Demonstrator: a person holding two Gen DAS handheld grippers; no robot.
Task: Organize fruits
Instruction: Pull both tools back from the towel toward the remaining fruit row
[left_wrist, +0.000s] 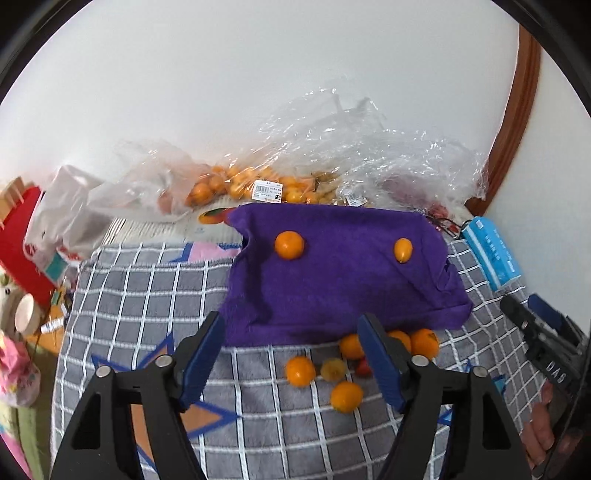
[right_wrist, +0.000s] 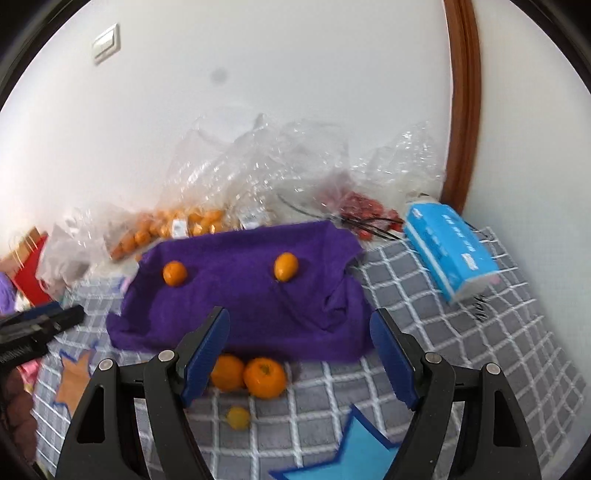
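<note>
Fruits lie in two places. On the purple towel (left_wrist: 343, 269) sit a round orange (left_wrist: 289, 244) and an oval one (left_wrist: 403, 250), well apart. More oranges (left_wrist: 346, 396) and one small yellowish fruit (left_wrist: 333, 369), maybe a plum, are gathered on the grey checked blanket (left_wrist: 147, 295) just before the towel's near edge. The left gripper (left_wrist: 291, 354) and the right gripper (right_wrist: 299, 350) both hang above the blanket with jaws wide and nothing between them.
</note>
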